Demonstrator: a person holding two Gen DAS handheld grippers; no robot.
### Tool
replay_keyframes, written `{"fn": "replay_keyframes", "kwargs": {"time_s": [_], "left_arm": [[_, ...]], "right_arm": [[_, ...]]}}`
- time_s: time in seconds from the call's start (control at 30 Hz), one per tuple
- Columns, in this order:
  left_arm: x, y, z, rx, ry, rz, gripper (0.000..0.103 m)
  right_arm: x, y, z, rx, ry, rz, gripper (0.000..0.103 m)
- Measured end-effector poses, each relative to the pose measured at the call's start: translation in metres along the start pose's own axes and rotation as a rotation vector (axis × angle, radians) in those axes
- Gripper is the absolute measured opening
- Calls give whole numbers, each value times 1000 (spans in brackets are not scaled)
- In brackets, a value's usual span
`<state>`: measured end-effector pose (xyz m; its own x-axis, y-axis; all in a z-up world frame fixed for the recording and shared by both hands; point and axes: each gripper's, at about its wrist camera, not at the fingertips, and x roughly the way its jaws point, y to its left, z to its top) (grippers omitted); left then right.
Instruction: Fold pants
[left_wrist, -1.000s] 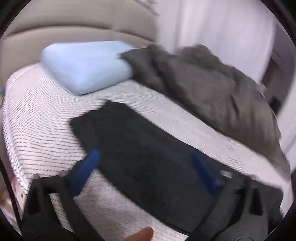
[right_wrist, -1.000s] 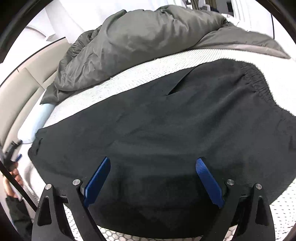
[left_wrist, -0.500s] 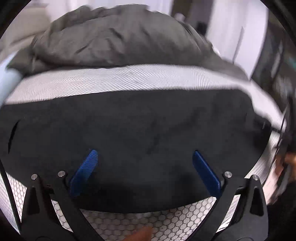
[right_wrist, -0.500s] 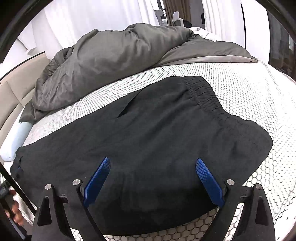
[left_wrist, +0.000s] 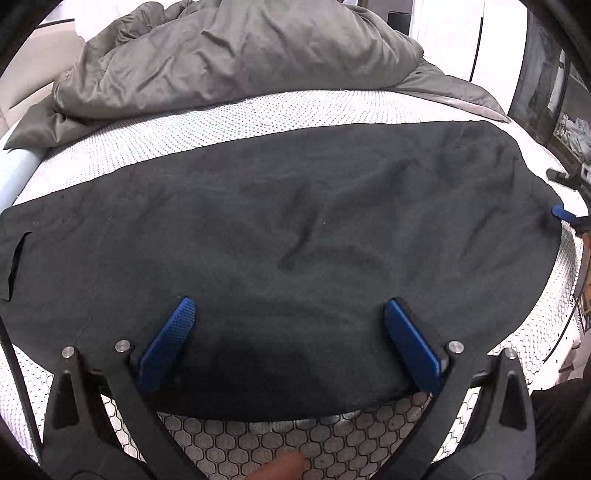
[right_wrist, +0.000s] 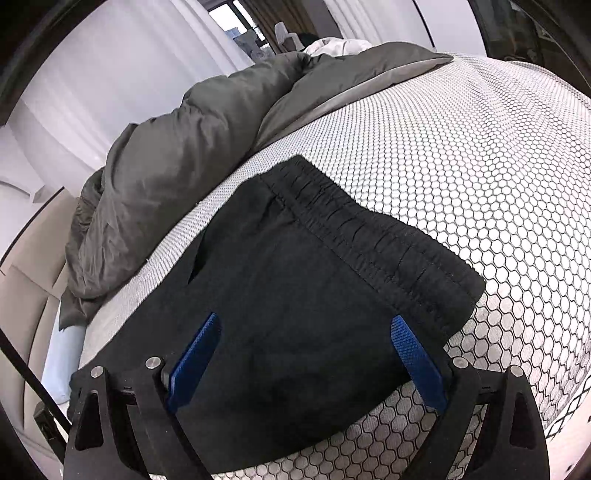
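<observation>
pants (left_wrist: 295, 229) flat on mattress (right_wrist: 480, 166), long axis left-right, waistband right | left gripper (left_wrist: 288, 332) spread | right gripper (right_wrist: 310, 347) spread

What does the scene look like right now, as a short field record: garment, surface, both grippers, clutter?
garment: black fabric pants with elastic waistband, lying flat, spread out
surface: white honeycomb-patterned mattress
left hand-held gripper: open, over the pants' near edge, holding nothing
right hand-held gripper: open, at the waistband end, holding nothing
clutter: crumpled grey duvet behind the pants, apart from them; light blue pillow at the left edge
fold state: no fold across the length visible
</observation>
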<state>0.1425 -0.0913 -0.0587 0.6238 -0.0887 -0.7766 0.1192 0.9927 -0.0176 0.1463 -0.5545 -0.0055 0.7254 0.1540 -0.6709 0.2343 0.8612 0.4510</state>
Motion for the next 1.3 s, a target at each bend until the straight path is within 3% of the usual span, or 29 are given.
{"fn": "replay_keyframes", "kwargs": {"time_s": [0.07,0.17,0.37,0.5,0.63,0.73,0.77,0.8,0.93,1.0,1.1,1.2,1.3], "left_arm": [[2,2,1,3,-2,-1,102],[-2,1,-2,6,-3,0,102],[-3,3,0,8,2,7,102],[-3,4,-1,10,-1,7,102],[-3,4,-2,11,1,9,102],[-3,6,-2,15,0,7,102],[-3,7,-2,17,-1,7,102],[-2,7,-2,18,-1,8,102],[-1,6,-2,13,0,7,102],[-1,5,-1,15,-1,10,102],[-1,5,-1,12,1,14,102],[-1,6,-1,14,1,14,102],[-1,6,-1,14,0,14,102]], "right_arm": [[-14,-4,3,19,-52,11,95],[-31,-17,6,55,-124,-48,95],[-14,-29,11,67,-65,-50,93],[2,-23,17,-10,-47,-124,47],[-5,-26,14,-30,-48,-118,36],[-21,-31,9,-20,-62,-111,39],[-25,-34,9,-3,-68,-105,43],[-31,-38,7,23,-84,-90,53],[-59,-64,10,139,-188,-79,69],[-55,-81,8,189,-150,-84,70],[-35,-108,4,339,-62,22,69],[-34,-116,5,371,-74,94,70],[-39,-109,5,350,-85,100,70]]}}
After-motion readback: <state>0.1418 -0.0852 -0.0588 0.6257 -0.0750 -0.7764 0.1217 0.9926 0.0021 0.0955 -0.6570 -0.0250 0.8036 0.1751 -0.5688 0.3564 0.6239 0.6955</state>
